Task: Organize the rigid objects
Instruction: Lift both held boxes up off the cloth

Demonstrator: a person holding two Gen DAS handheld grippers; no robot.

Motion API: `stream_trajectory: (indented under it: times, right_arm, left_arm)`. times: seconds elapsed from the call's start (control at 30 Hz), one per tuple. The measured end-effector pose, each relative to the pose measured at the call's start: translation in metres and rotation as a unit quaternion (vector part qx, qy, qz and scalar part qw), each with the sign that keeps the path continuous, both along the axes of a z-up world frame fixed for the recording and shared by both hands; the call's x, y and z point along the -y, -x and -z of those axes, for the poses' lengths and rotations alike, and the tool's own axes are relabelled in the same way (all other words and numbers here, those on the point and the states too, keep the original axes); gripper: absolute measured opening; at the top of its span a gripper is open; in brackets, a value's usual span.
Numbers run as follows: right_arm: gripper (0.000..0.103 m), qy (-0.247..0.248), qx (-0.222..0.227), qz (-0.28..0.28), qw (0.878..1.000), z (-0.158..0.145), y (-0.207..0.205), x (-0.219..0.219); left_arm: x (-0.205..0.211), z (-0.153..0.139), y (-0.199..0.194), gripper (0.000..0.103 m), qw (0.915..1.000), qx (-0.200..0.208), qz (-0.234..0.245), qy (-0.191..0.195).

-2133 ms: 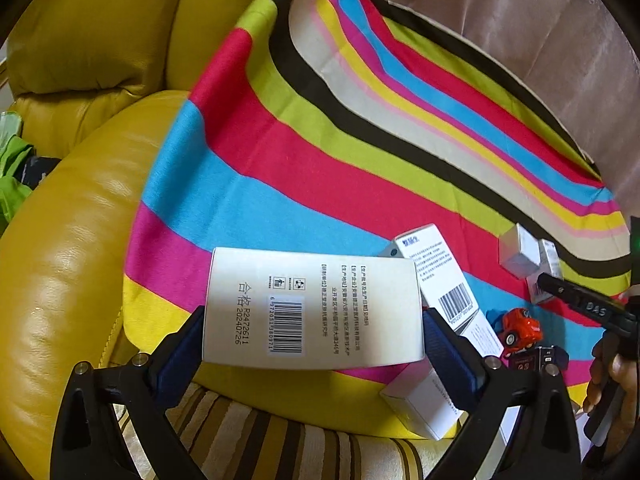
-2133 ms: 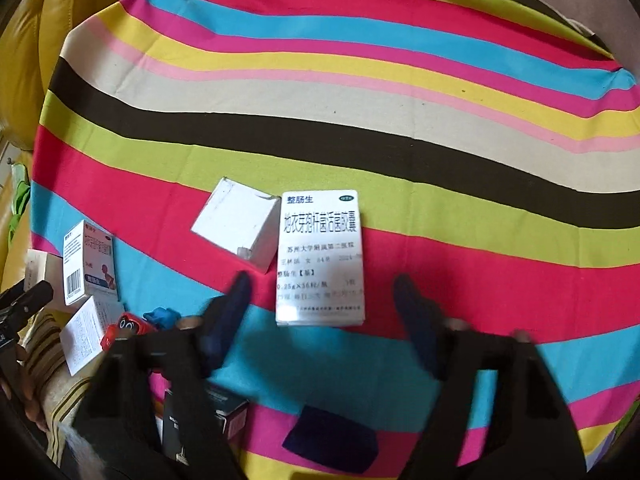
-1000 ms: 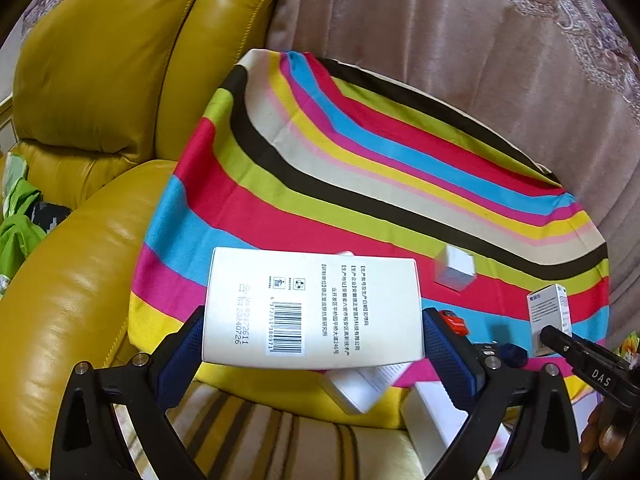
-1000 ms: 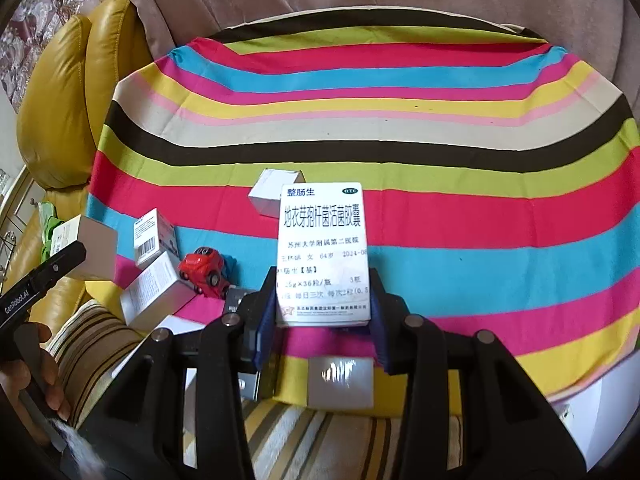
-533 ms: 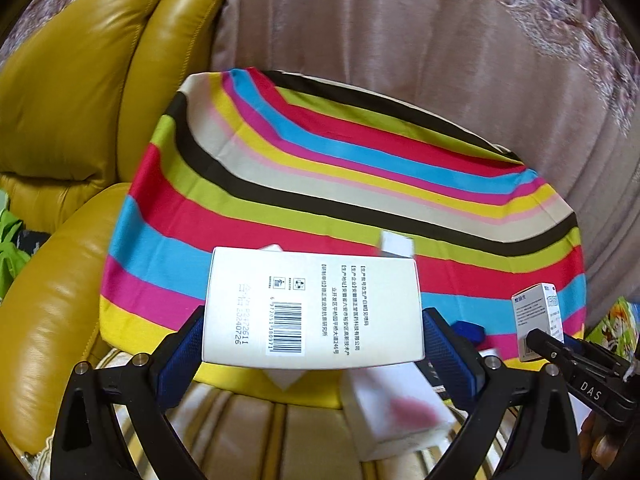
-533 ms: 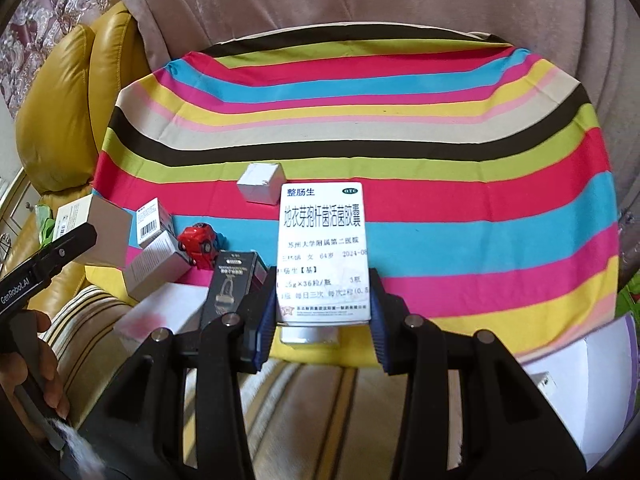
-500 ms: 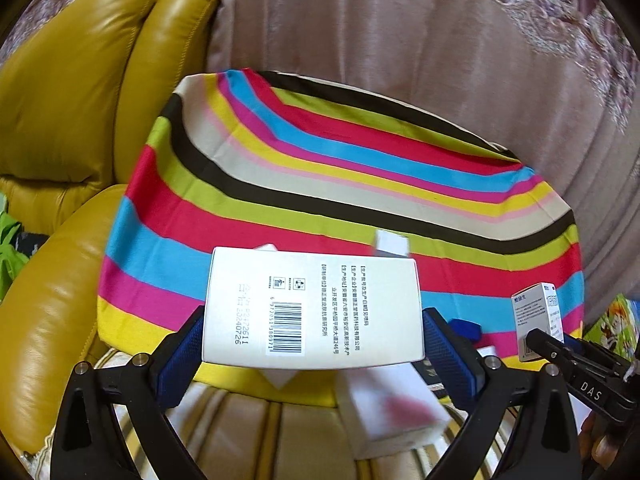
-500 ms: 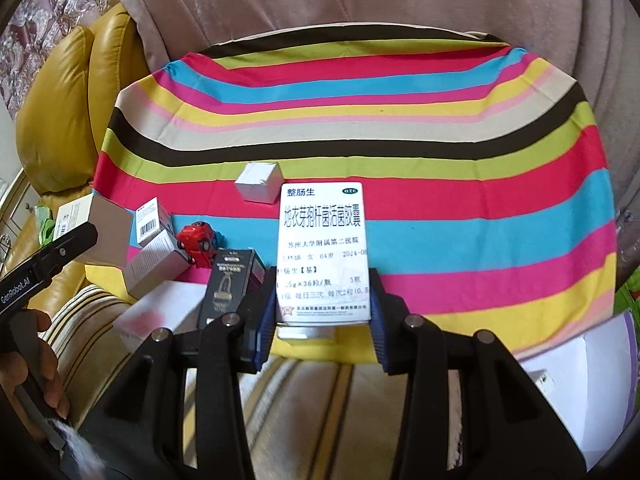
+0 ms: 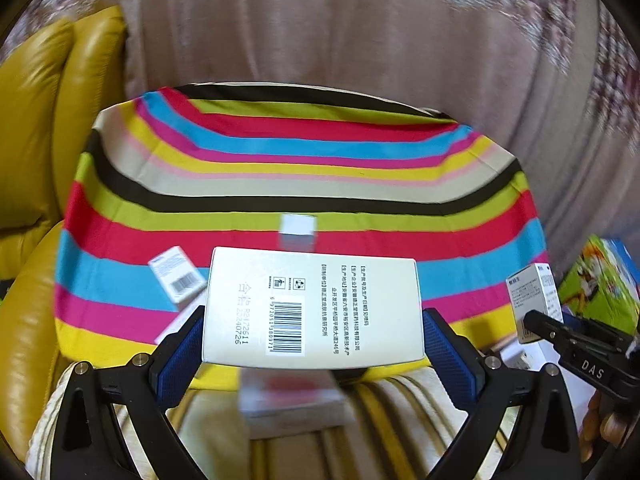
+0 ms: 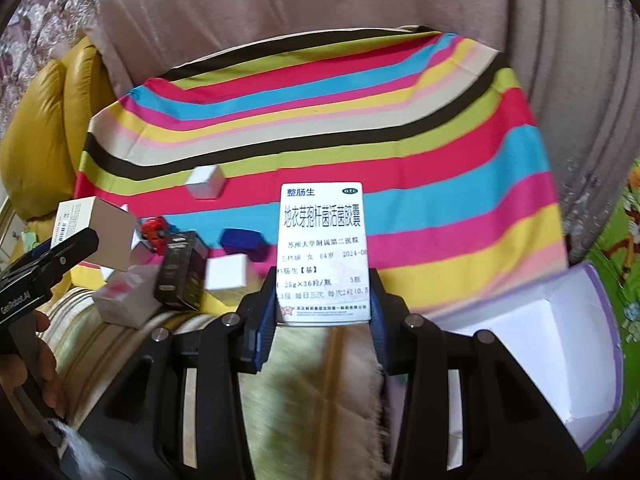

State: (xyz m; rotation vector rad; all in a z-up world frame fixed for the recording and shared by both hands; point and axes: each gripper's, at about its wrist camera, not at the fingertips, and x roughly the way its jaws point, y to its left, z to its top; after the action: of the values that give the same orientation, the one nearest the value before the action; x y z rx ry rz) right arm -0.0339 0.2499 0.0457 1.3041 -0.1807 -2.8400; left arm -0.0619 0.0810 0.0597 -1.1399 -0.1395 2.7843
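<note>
White cardboard is filling both grips: the left gripper [image 9: 312, 344] is clamping a wide white barcode-printed carton [image 9: 312, 306], the right gripper [image 10: 323, 312] a narrow white medicine box [image 10: 322, 252]. Both are now pulling back from the striped cloth [image 9: 304, 168], whereas two seconds earlier the medicine box was lying ungripped; an open white-lined box [image 10: 536, 344] is likely the destination.

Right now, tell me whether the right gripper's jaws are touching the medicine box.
Touching. The right wrist view shows both blue jaws of the right gripper pressed against the medicine box's sides.
</note>
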Motion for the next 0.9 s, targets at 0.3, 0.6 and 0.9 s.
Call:
stream_trajectory:
  times: [0.3, 0.6, 0.9]
  right_arm:
    - [0.045, -0.007, 0.008, 0.052, 0.999, 0.005, -0.03, -0.048]
    - [0.045, -0.019, 0.021, 0.098, 0.995, 0.012, -0.057, -0.088]
    - [0.045, -0.025, 0.033, 0.137, 0.99, 0.02, -0.076, -0.117]
  left_arm:
    - [-0.047, 0.001, -0.006, 0.101, 0.998, 0.008, 0.061, 0.013]
    - [-0.107, 0.002, -0.018, 0.101, 0.989, 0.016, 0.143, 0.035]
    - [-0.164, 0.007, -0.03, 0.101, 0.974, 0.039, 0.219, 0.044]
